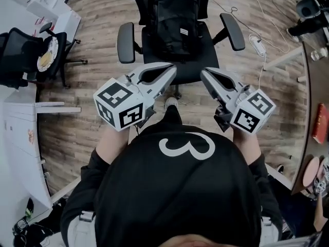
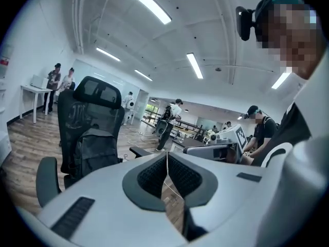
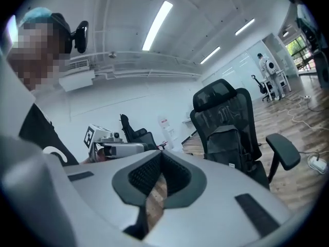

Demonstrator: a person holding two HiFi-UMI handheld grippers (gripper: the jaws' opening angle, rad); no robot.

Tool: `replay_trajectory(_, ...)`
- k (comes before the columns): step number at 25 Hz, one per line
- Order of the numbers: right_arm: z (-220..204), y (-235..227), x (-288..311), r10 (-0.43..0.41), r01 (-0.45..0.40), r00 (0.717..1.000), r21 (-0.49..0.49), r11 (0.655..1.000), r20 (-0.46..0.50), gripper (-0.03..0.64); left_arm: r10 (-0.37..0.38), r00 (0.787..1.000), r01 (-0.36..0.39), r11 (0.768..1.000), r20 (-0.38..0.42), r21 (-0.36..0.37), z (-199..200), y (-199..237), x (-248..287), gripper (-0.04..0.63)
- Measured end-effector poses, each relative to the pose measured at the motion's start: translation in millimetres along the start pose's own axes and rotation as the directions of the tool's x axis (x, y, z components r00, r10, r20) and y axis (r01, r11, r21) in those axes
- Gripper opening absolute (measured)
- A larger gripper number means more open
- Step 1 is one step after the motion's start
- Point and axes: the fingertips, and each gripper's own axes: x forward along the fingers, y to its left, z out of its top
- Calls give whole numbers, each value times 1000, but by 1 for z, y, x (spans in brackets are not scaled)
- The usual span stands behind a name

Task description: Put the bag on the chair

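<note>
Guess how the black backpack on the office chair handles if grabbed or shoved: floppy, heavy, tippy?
Likely floppy: the backpack looks like soft fabric and leans on the back of the chair, so it would probably sag when lifted. It looks fairly filled out, so maybe part full and of moderate weight. Standing upright, it could tip under a sideways shove.

An open-plan office or lab is indicated: mesh swivel chairs (image 1: 232,31) are set on wood-plank flooring (image 1: 97,19), white benches (image 1: 18,133) are ranged along the edges, and long strip lights (image 2: 145,3) are fixed overhead.
</note>
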Motion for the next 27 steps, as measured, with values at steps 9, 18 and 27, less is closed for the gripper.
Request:
replay_trajectory(9,-3,57,-52,38,-37,998,-20,999,48,25,-35,999,35,999,-2,31,-10,-79,-20,20)
replay_trajectory(18,-18,71,-84,31,-33,997,35,999,66,25,-9,1000,10,998,-10,65,-20,-108,-28,20)
replay_trajectory(27,-10,83,-105,23,-24,996,8,1000,86,25,-27,1000,28,993,-13,114,-13,-139,-24,20)
